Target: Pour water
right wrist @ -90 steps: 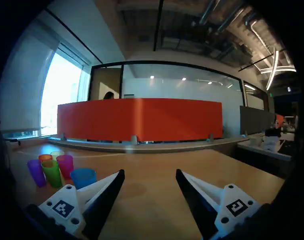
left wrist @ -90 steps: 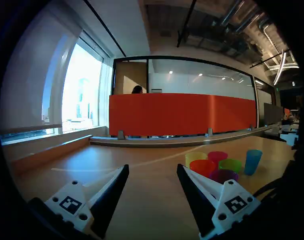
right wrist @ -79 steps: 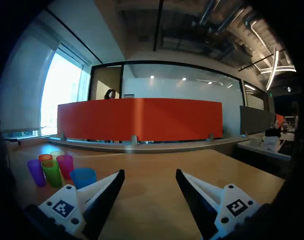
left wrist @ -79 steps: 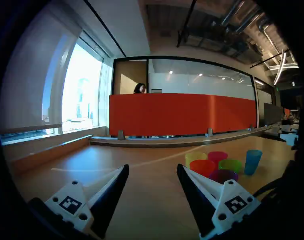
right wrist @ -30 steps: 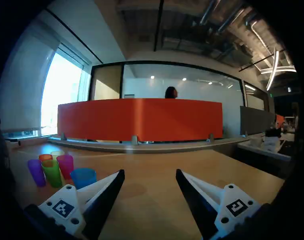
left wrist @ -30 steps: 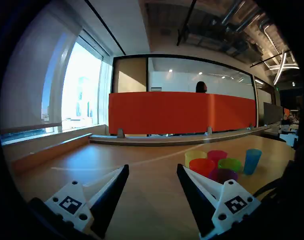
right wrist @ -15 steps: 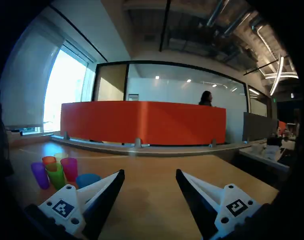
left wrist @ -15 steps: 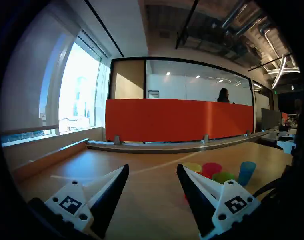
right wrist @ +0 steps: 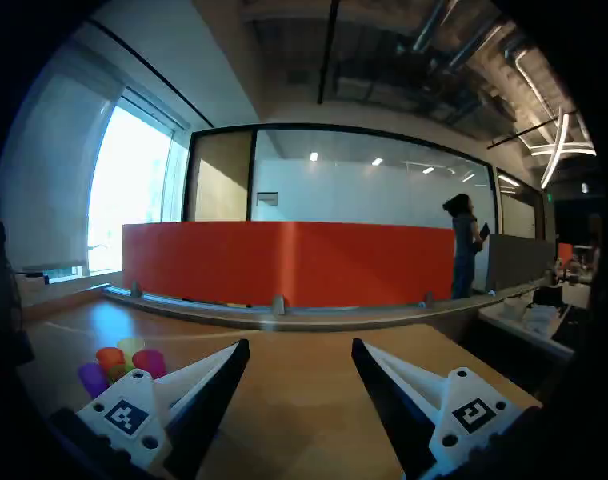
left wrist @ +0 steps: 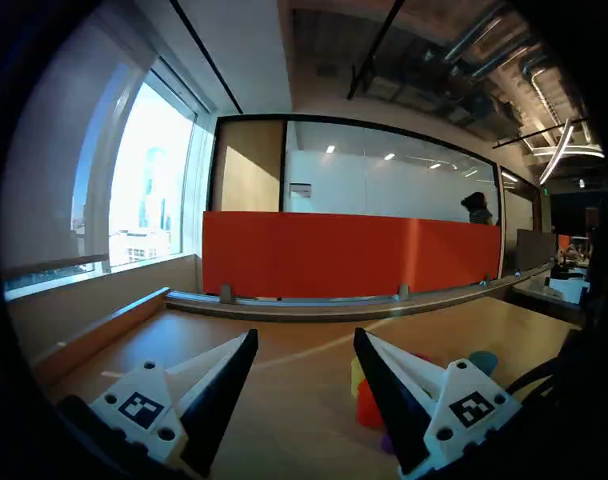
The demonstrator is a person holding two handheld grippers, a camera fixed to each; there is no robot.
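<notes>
Several coloured plastic cups stand grouped on the wooden table. In the left gripper view a yellow cup [left wrist: 355, 374] and an orange cup [left wrist: 368, 405] peek out from behind my right finger, with a blue cup [left wrist: 484, 362] further right. My left gripper [left wrist: 304, 332] is open and holds nothing, above and just left of them. In the right gripper view the purple cup [right wrist: 93, 376], the orange cup [right wrist: 110, 357], the yellow cup [right wrist: 130, 346] and a pink cup [right wrist: 150, 362] sit low at the left. My right gripper [right wrist: 300, 342] is open and empty, to the right of the group.
The wooden table [right wrist: 304, 400] stretches ahead to a raised ledge and an orange partition [right wrist: 288, 264]. A window wall [left wrist: 144, 208] runs along the left. Desks with items stand at the far right [right wrist: 536, 312]. A person [right wrist: 464, 240] stands behind the partition.
Both grippers have lifted, so the cups sit lower in both views and are partly hidden by the fingers. The person behind the partition has walked to the right. Both grippers stay open.
</notes>
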